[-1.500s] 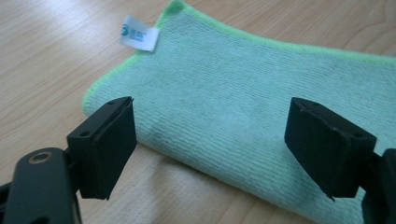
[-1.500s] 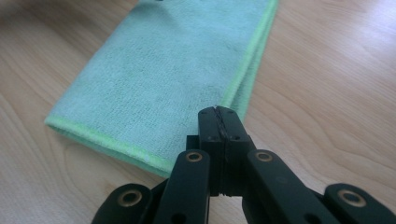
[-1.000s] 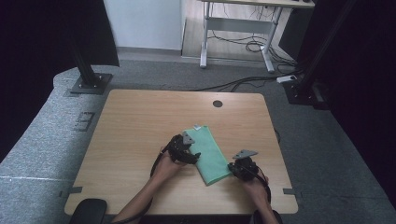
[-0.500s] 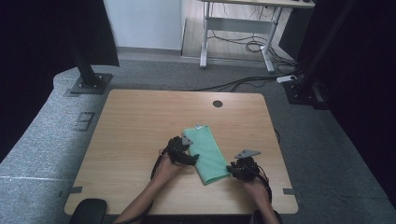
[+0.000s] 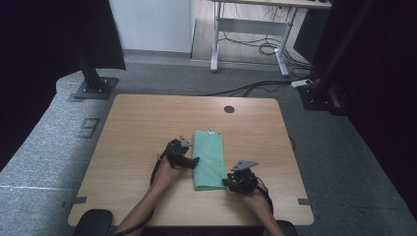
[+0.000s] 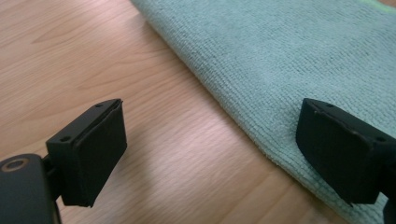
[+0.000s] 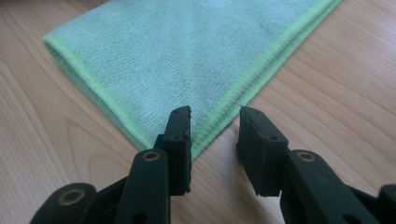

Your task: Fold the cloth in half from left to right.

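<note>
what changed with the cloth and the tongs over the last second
The green folded cloth turned from slanted to nearly square with the table edges. The right tongs have just been opening, with the cloth's corner hem in the gap and neither pad pressing it, so it looks let go. The left tongs are wide open at the cloth's left edge, gripping nothing. Both hands remain beside the cloth, which lies flat and folded.

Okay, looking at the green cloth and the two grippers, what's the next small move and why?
Probably draw both grippers clear. The folded green cloth lies flat on the table; the left gripper is open beside its long edge, and the right gripper, whose jaws have just been opening, has nothing between them at the corner.
</note>
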Tool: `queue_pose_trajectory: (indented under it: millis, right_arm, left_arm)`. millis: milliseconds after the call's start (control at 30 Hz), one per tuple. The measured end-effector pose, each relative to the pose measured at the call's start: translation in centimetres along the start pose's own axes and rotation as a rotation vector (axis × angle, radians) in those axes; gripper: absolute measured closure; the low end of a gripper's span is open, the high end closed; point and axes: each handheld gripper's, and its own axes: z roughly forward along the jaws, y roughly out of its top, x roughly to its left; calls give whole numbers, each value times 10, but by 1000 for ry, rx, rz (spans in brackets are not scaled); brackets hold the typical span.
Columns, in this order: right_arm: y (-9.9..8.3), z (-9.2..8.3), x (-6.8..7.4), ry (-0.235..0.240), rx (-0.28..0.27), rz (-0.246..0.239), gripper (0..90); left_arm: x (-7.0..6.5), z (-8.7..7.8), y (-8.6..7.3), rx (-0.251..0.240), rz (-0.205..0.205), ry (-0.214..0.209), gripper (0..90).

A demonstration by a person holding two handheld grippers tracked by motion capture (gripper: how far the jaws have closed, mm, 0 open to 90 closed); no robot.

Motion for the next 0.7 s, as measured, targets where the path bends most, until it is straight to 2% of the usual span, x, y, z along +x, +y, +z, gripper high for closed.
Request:
queue_pose_trajectory:
  millis: [133, 233, 300, 467, 700]
  right_arm:
    - [7, 8, 7, 6, -5, -19, 626]
    - [11, 12, 9, 10, -4, -18, 621]
    - [11, 12, 10, 8, -7, -15, 615]
    - [10, 12, 9, 9, -14, -3, 607]
    - [10, 12, 9, 6, -16, 1, 604]
  left_arm:
    - [9, -2, -1, 6, -5, 18, 90]
    - [6, -9, -2, 7, 6, 44, 109]
    - [0, -19, -6, 1, 24, 24, 119]
    - [-10, -40, -23, -10, 13, -62, 118]
    - [-25, -49, -47, 18, 29, -107, 120]
